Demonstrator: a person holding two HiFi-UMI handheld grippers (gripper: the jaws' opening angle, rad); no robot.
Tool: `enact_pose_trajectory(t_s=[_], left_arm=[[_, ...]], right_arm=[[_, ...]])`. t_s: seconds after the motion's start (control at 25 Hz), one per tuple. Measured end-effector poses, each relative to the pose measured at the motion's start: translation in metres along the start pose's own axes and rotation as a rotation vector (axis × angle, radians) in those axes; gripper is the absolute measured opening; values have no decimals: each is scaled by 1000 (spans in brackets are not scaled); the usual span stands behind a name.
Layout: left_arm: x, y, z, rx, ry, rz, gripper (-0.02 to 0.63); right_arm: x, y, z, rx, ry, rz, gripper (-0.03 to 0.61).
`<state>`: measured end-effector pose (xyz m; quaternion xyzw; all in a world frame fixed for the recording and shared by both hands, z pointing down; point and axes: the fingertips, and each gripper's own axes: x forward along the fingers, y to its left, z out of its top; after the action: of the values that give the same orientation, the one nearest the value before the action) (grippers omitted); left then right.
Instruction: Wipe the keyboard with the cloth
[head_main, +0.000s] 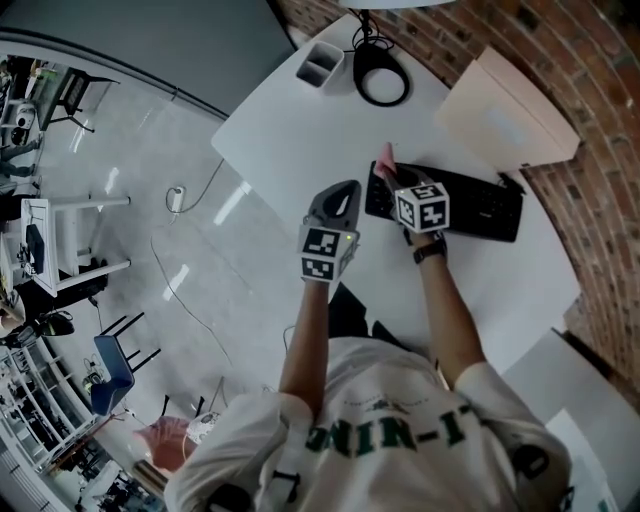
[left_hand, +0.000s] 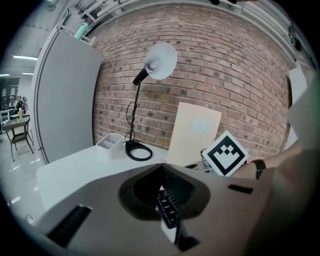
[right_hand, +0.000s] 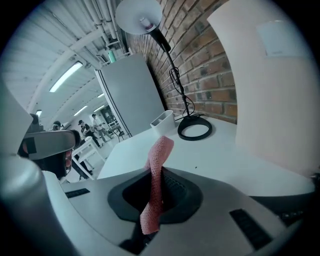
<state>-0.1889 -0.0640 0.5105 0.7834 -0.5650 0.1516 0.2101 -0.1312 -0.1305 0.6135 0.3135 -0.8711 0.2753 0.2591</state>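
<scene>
Black keyboard (head_main: 470, 208) lies flat on the white table (head_main: 280, 130), toward its right edge. The right gripper (right_hand: 157, 175) sits over the keyboard's left end, its fingers clamped on a pink textured cloth (right_hand: 156, 185) whose free end sticks out past them. The left gripper (head_main: 348, 190) is just off that same end, fingers together on nothing. Near the far-left corner stands a white rectangular container (head_main: 320, 66), its contents too small to tell, beside a black ring-shaped lamp base (head_main: 382, 82).

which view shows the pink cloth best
Right gripper view: the cloth runs up the centre, clamped in the right gripper. Head view shows only its pink tip by the keyboard; left gripper view barely shows it.
</scene>
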Motion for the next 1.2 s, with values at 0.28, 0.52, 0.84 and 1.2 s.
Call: enact_pose_trajectory(t_s=[0.28, 0.52, 0.84, 1.2], left_arm=[[10, 11, -12, -45, 29, -3, -6], [21, 12, -12, -47, 26, -14, -6], [29, 14, -22, -73, 35, -5, -6], [33, 11, -25, -67, 49, 5, -6]], right_arm=[[33, 5, 5, -98, 84, 27, 15], [49, 4, -10, -149, 194, 34, 15], [53, 0, -22, -212, 239, 46, 15], [45, 12, -16, -222, 238, 89, 15]])
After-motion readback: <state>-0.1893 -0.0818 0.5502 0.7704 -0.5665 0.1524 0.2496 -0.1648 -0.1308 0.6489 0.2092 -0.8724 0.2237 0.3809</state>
